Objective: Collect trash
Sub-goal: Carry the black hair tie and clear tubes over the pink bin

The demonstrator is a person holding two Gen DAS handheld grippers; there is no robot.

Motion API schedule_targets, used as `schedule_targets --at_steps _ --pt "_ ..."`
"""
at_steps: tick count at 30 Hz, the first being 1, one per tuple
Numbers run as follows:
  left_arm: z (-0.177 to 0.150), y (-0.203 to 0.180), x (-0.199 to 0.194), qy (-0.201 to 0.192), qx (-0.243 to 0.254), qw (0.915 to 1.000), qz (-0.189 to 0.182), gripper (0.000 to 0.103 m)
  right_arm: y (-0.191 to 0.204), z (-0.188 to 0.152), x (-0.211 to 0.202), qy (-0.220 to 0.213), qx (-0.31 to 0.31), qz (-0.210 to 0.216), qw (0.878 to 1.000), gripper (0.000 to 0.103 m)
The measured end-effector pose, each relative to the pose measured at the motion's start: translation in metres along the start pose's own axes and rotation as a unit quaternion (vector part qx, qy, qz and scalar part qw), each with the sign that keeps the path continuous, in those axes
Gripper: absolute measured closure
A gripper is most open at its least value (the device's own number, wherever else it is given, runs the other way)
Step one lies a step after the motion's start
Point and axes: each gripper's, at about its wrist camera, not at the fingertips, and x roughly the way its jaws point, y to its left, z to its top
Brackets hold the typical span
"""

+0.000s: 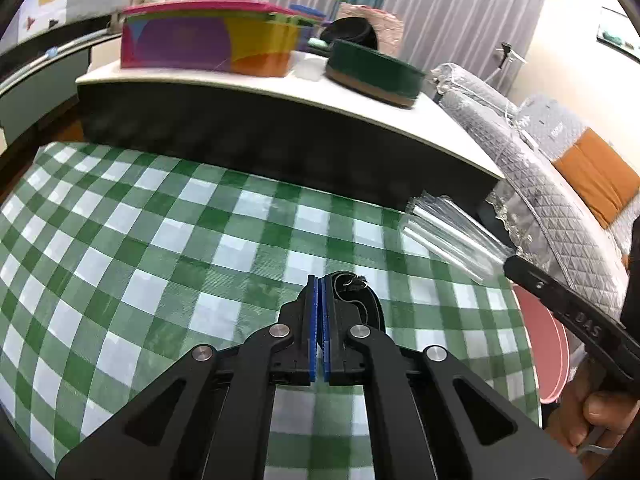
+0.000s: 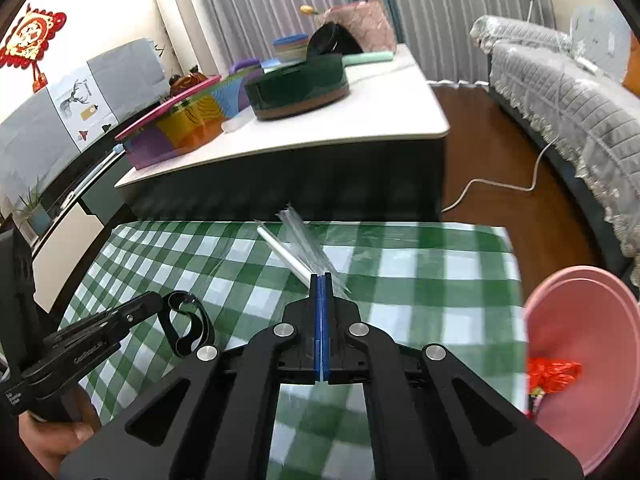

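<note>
Gingham cloth (image 2: 420, 264), green and white, is covering the low table, and everything here is best placed against it. Just off its right edge a pink bin (image 2: 580, 344) is standing, with red crumpled trash (image 2: 554, 372) already lying inside. Beyond its far edge a white-topped cabinet (image 2: 400, 120) is carrying a striped box (image 1: 208, 40) and a dark green round tin (image 1: 372, 74).

Over the cloth's middle, the right gripper (image 2: 321, 280) is pinching a clear plastic wrapper (image 2: 304, 240) with a white straw in it, jaws pressed together on its near end while the rest is sticking out toward the cabinet. Over the cloth's left part, the left gripper (image 1: 320, 284) is holding a curled black strip (image 2: 186, 324), jaws closed tight on one loop of it.

Both pieces are looking ready for the bin. The wrapper is slick and gripped only at its tip, so a quick swing could be letting it slide free; the straw may also be slipping out. The springy black strip could be twisting loose or catching the bin's rim.
</note>
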Motion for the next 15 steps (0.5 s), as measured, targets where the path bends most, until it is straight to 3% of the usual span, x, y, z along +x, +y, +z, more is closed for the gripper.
schedule_targets --at_steps 15 --pt "-0.026 -0.051 -0.033 -0.014 0.061 0.9980 -0.008 0.101 -0.020 -0.025 -0.099 -0.053 0.015 -0.053 0.997 0.103"
